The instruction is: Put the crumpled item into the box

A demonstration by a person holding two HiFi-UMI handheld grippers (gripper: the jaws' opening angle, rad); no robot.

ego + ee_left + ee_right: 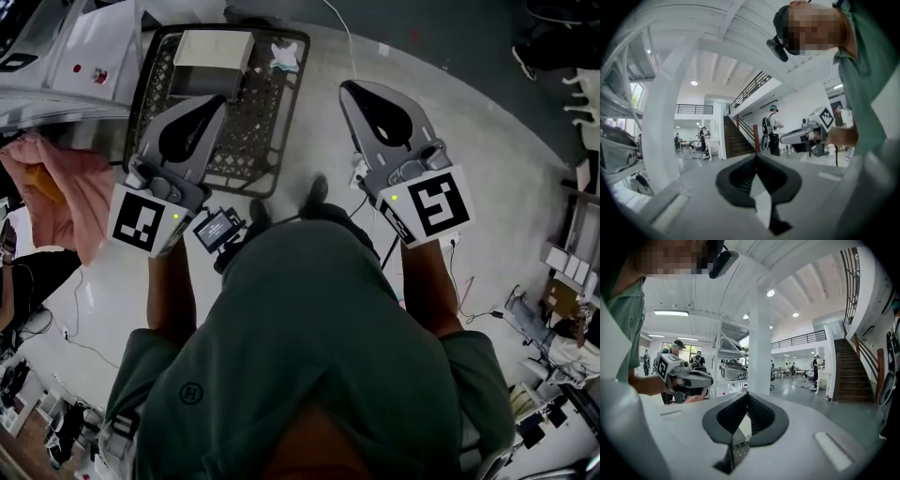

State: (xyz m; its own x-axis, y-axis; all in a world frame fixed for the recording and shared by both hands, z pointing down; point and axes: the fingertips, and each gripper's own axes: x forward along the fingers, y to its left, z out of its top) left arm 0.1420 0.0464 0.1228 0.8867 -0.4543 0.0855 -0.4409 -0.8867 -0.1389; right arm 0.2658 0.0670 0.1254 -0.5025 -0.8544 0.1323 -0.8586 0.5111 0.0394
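Note:
A black mesh basket stands on the floor ahead of me. In it lie a pale flat box at the far end and a small white-and-teal crumpled item to the right of the box. My left gripper hovers over the basket's near left part; my right gripper is to the right of the basket. Both are shut and hold nothing: their tips meet in the left gripper view and in the right gripper view. Both gripper views look level across a hall, so neither shows the basket.
A pink cloth hangs at the left beside a white cabinet. Cables trail over the pale floor, and clutter lines the right edge. In the hall stand a white pillar, a staircase and several people.

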